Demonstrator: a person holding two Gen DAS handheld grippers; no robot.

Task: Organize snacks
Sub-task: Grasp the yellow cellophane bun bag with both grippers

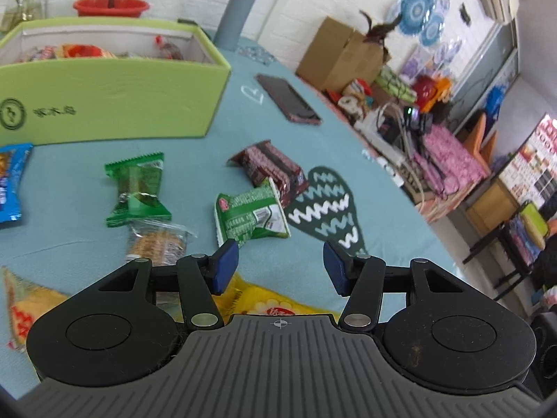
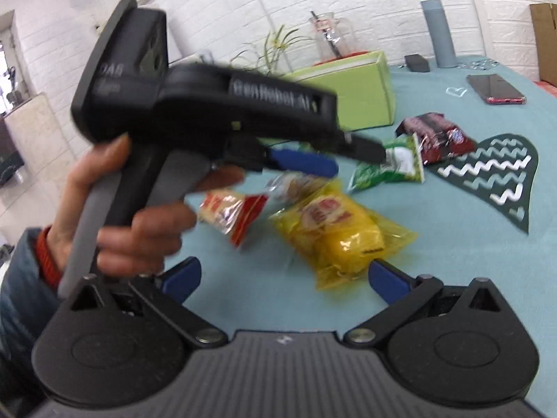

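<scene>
On a teal tablecloth [image 1: 87, 244] strewn with wrapped snacks, a person's two handheld grippers worked toward the pile. At far left stood the green box [image 1: 115, 101], already holding several packets, with a blue packet [image 1: 12, 181] lying just below its front wall. Nearer the middle lay a dark green candy pack [image 1: 137, 190], a clear-wrapped biscuit [image 1: 158, 242] and a light green packet [image 1: 252, 217], the last overlapping a dark red packet [image 1: 269, 167] behind it.

The left gripper [image 1: 280, 266] hung just short of the light green packet, its blue pads apart and nothing between them; one pad [image 1: 226, 264] sat close to that packet's near corner. A grab from there risked pinching only the crimped edge, or dragging the red packet along with it.

To the right, the right gripper [image 2: 285, 278] had its fingers spread wide and empty, framing a yellow bag [image 2: 343, 233]. That slick, puffy bag seemed likely to squirt free under a shallow pinch. With the person's hand [image 2: 115, 216] and the left tool crossing the same crowded patch, the two grippers could have knocked together, and a phone [image 1: 287, 97] lay farther off on the cloth.
</scene>
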